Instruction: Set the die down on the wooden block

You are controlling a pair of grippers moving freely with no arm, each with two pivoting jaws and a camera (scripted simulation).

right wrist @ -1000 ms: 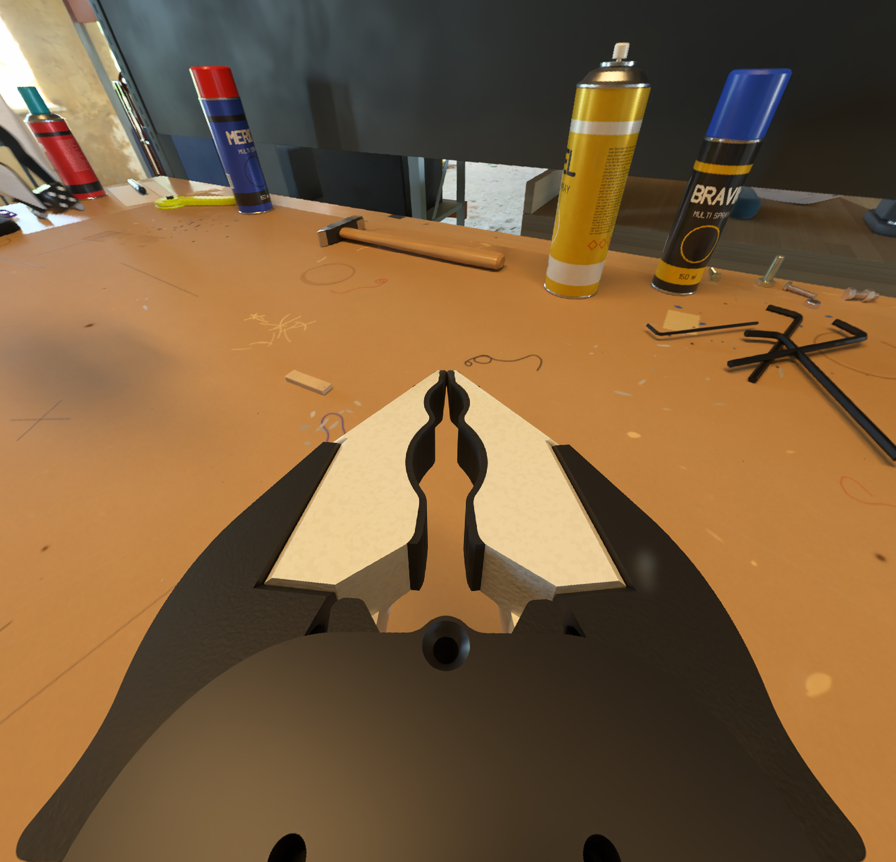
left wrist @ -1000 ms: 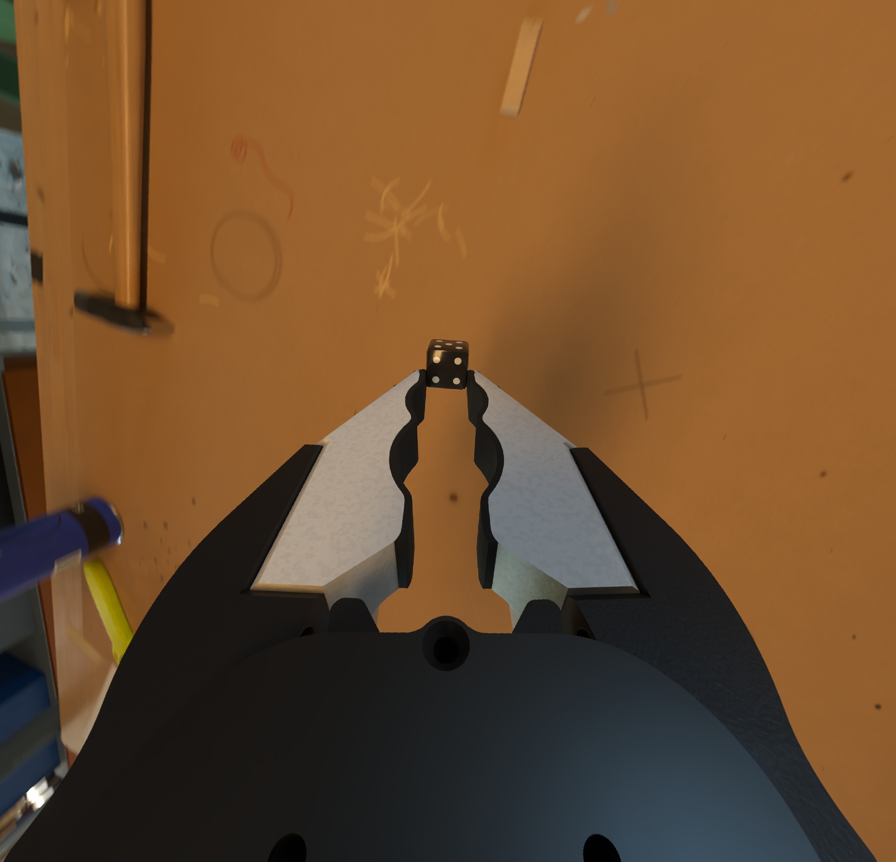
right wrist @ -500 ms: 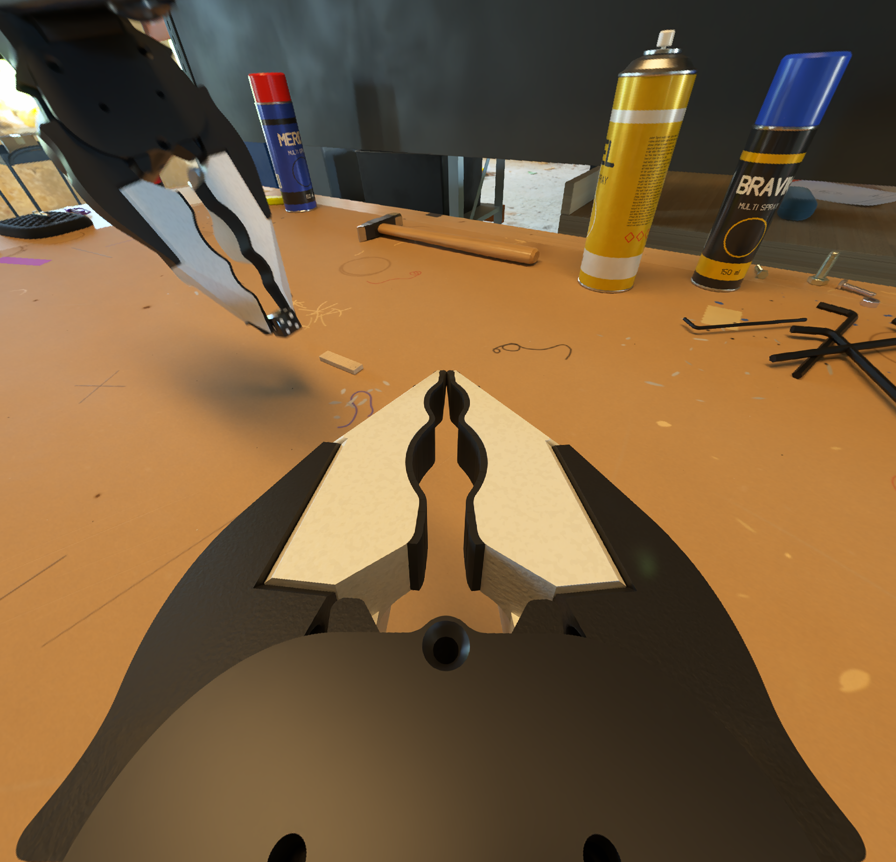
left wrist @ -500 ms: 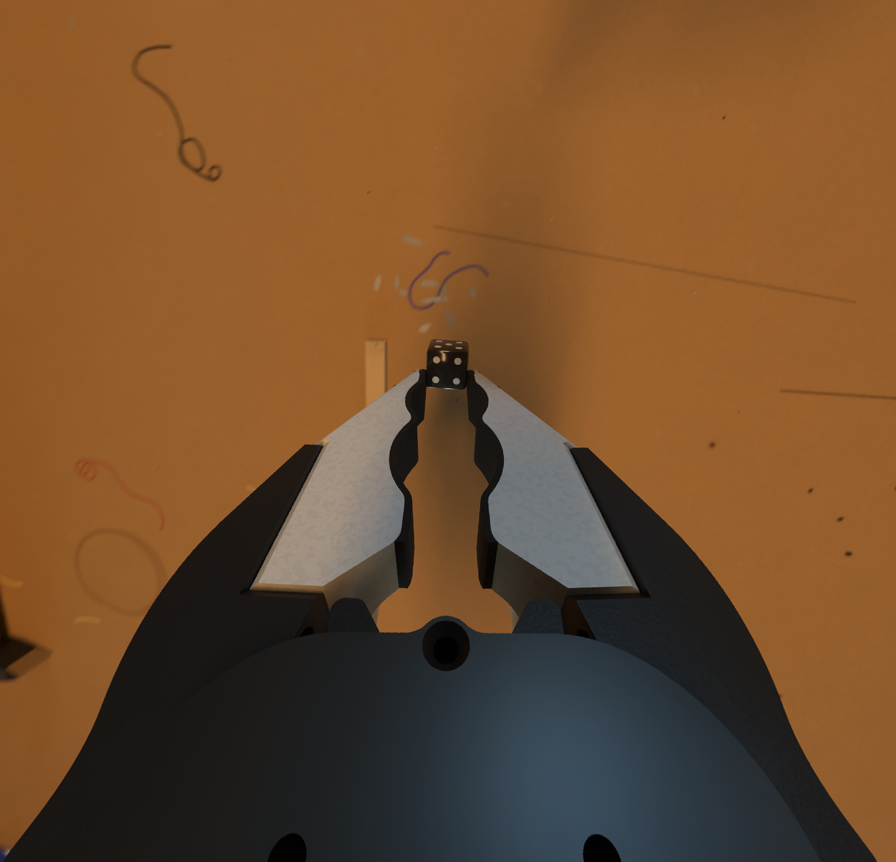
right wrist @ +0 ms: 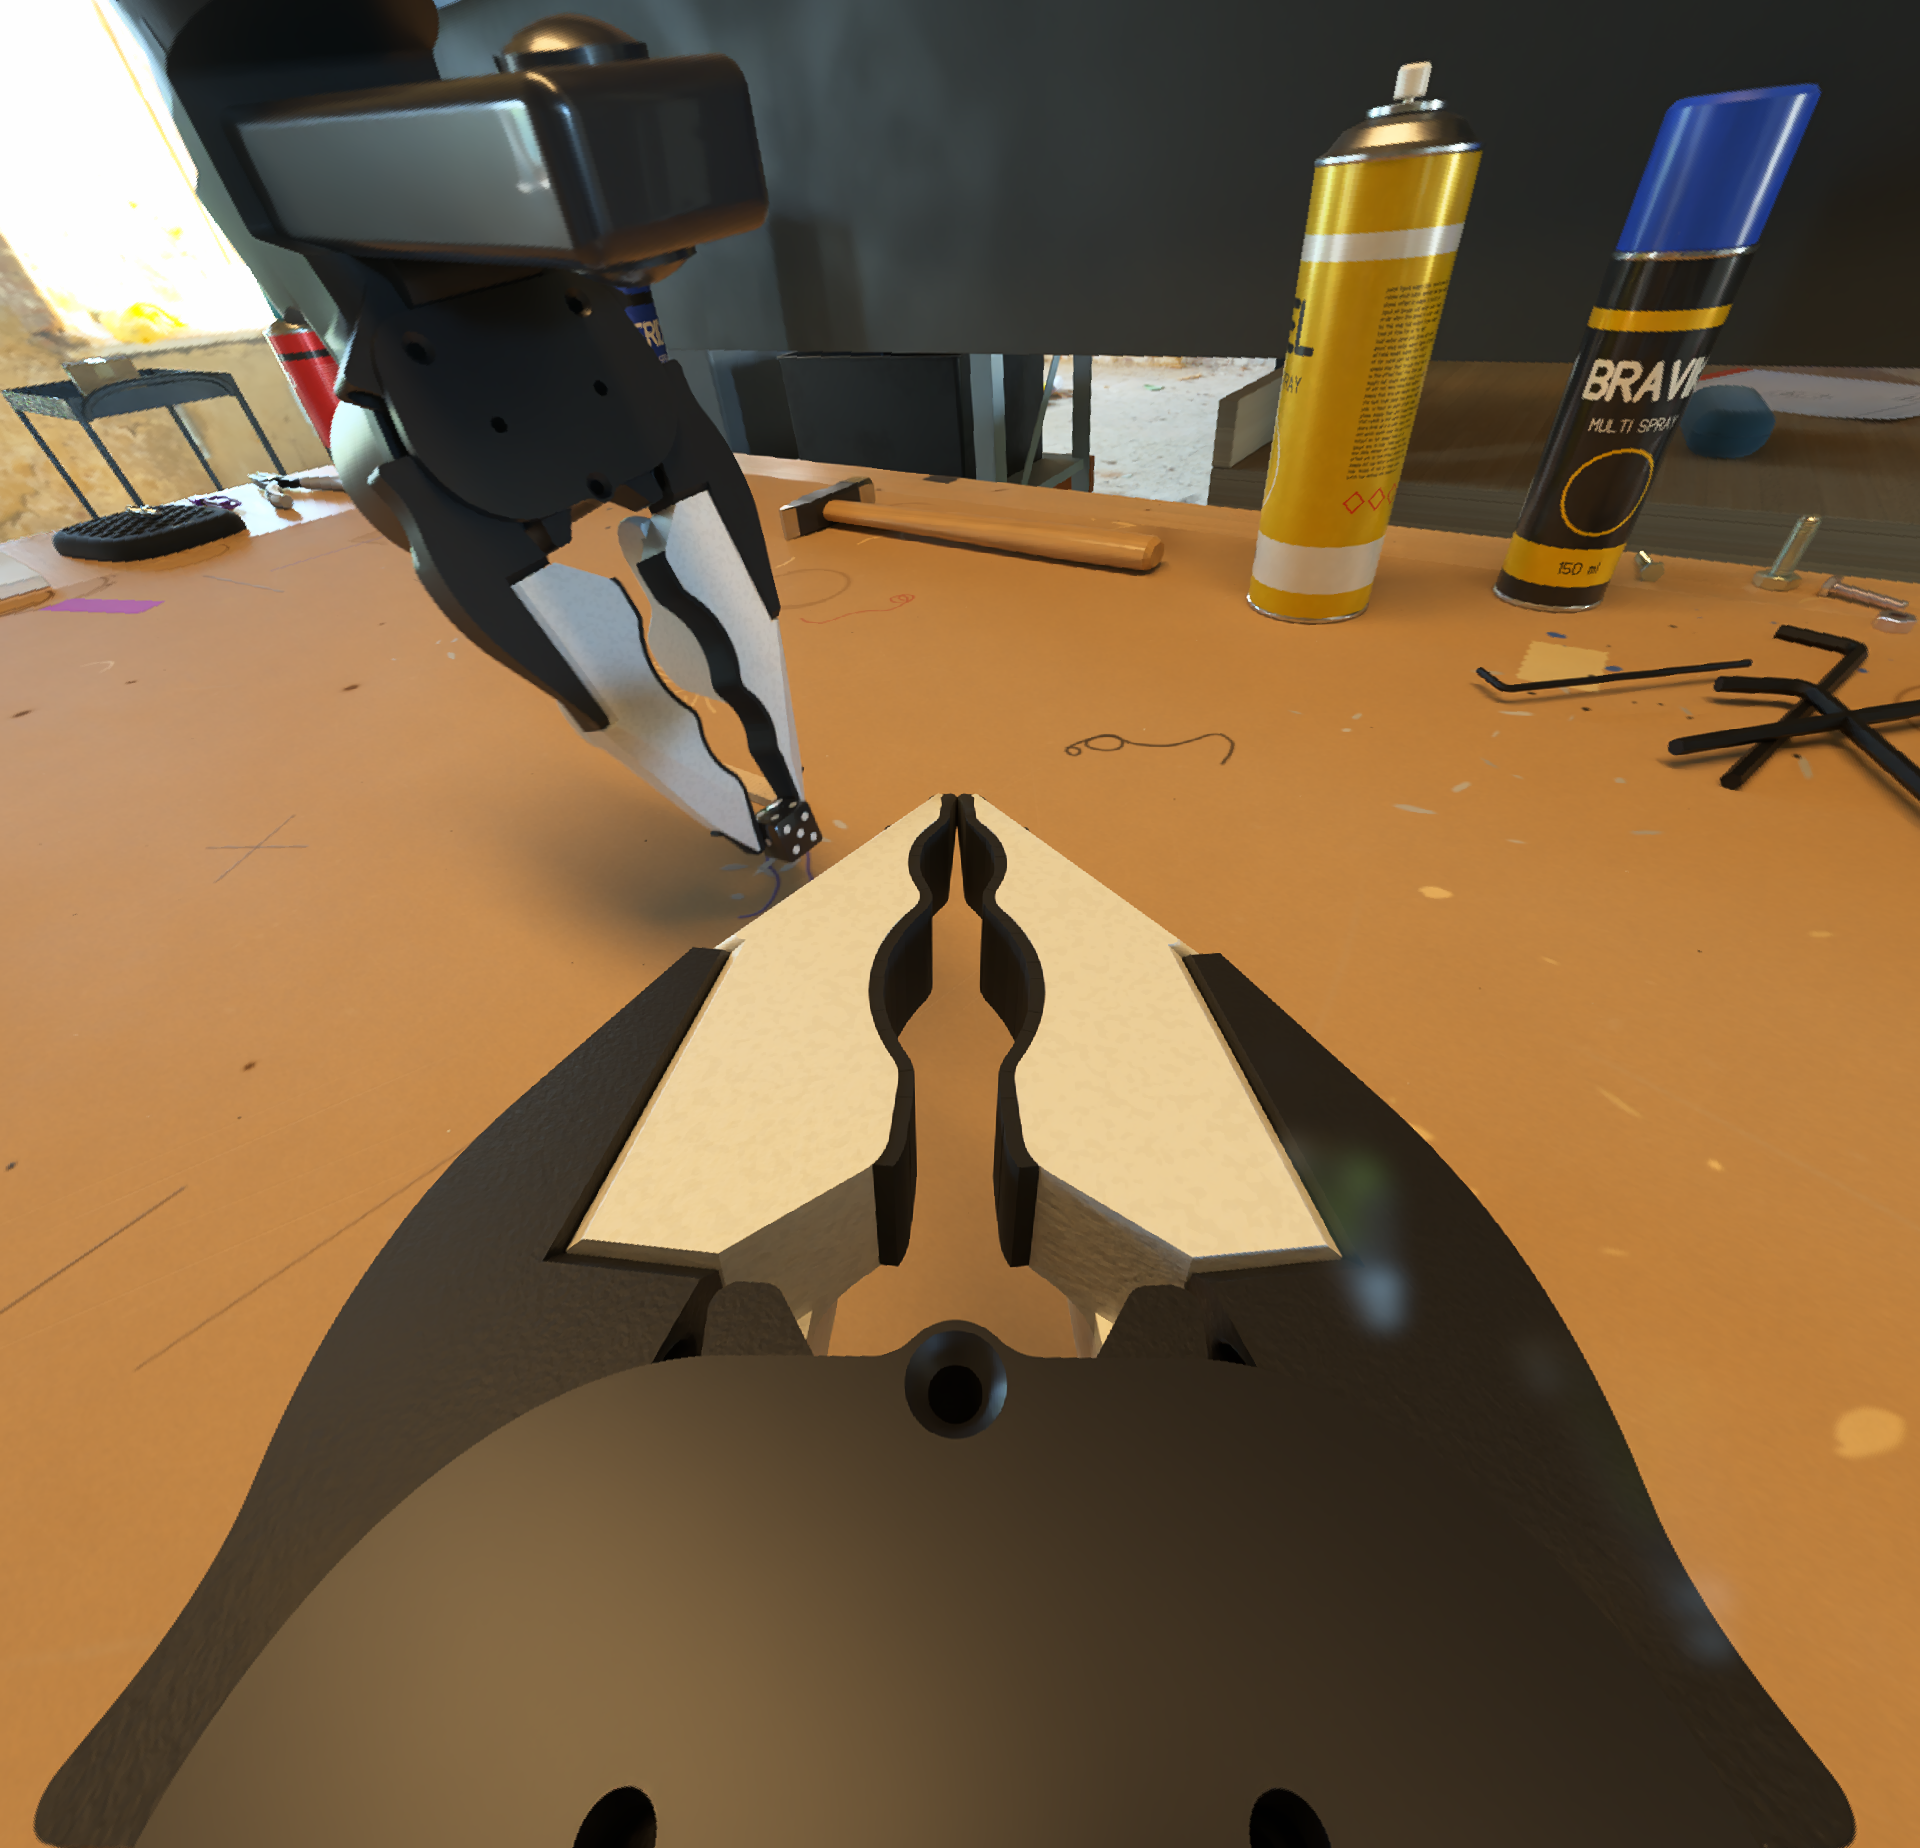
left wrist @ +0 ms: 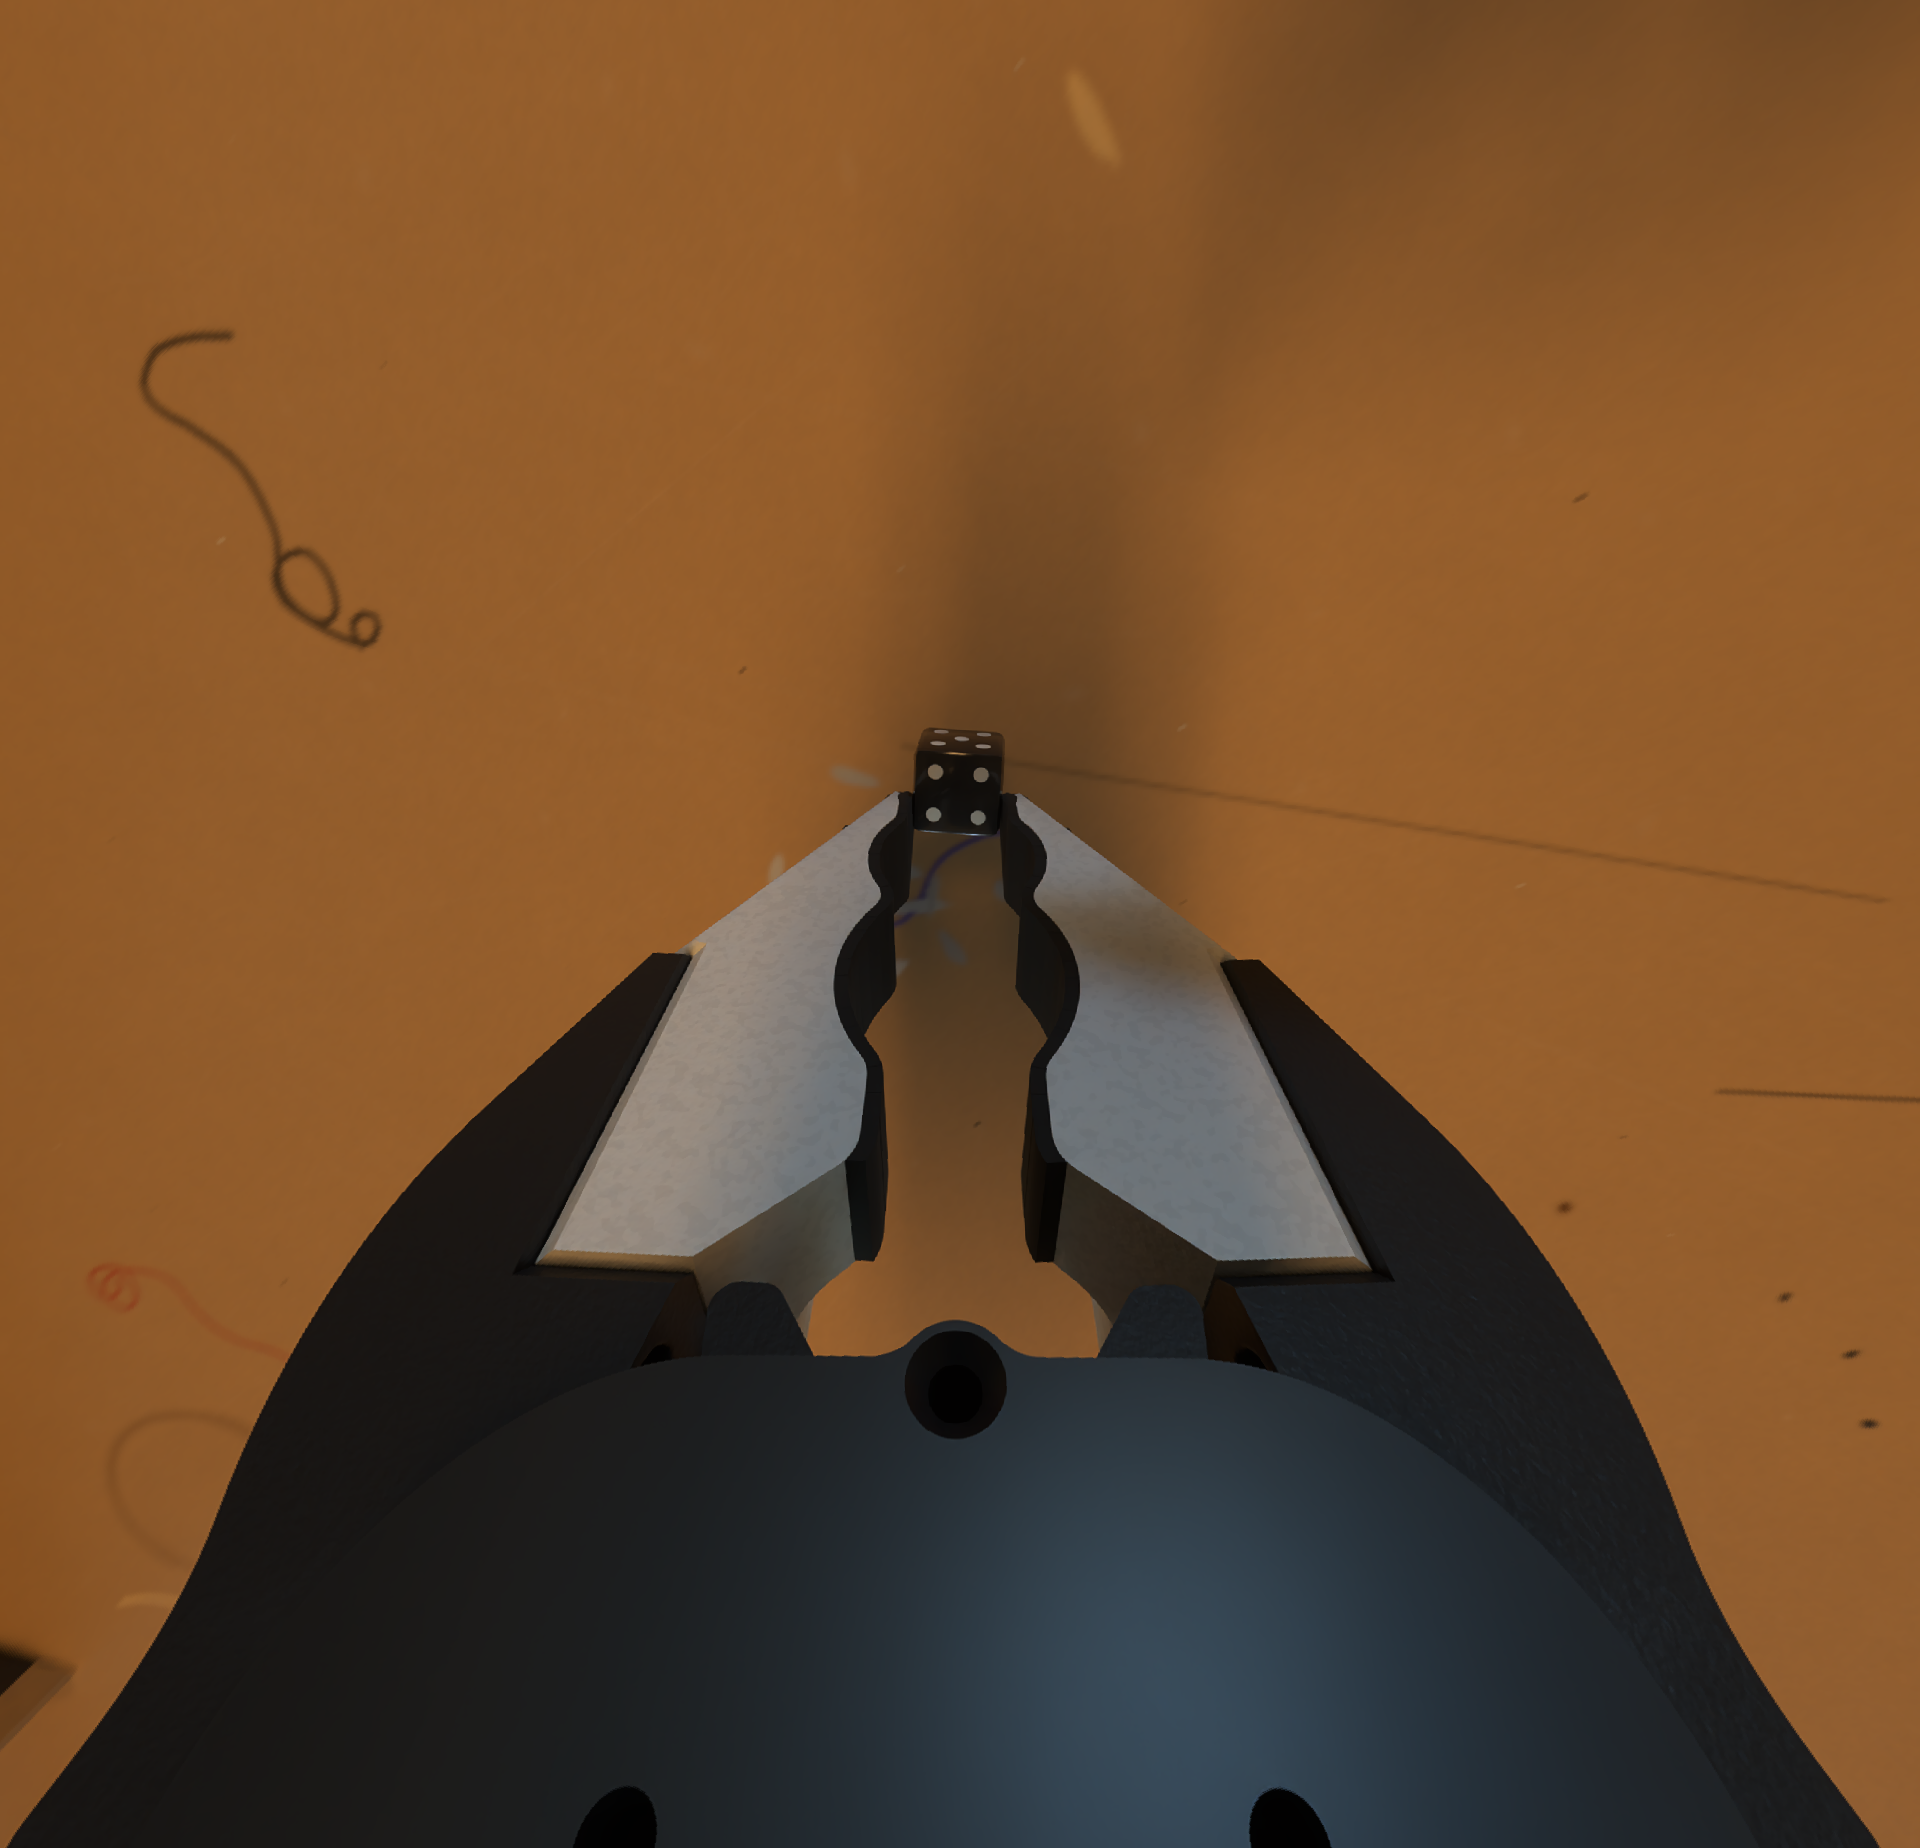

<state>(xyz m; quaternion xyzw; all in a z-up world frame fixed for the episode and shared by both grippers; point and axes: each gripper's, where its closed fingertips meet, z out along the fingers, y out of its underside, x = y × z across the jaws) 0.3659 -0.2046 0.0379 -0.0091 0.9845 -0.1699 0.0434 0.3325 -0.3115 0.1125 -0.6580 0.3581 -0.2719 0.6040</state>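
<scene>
My left gripper (left wrist: 957,806) is shut on a small black die (left wrist: 957,780) with white pips, pinched at the very fingertips. In the right wrist view the left gripper (right wrist: 779,834) comes down from the upper left. It holds the die (right wrist: 792,828) just above the orange tabletop (right wrist: 416,967), over a purple scribble. My right gripper (right wrist: 956,801) is shut and empty, low over the table, its tips just right of the die. The wooden block shows in neither view; the left gripper's fingers cover the spot where it lay.
At the back stand a hammer (right wrist: 977,536), a yellow spray can (right wrist: 1351,375) and a black spray can with a blue cap (right wrist: 1642,364). Black hex keys (right wrist: 1808,707) and bolts (right wrist: 1787,551) lie at the right. A black wire curl (left wrist: 260,489) lies left of the die.
My left gripper has carried the die across the table and lower, close to my right gripper. The wooden block has passed out of sight under its fingers. The right gripper stays shut.
</scene>
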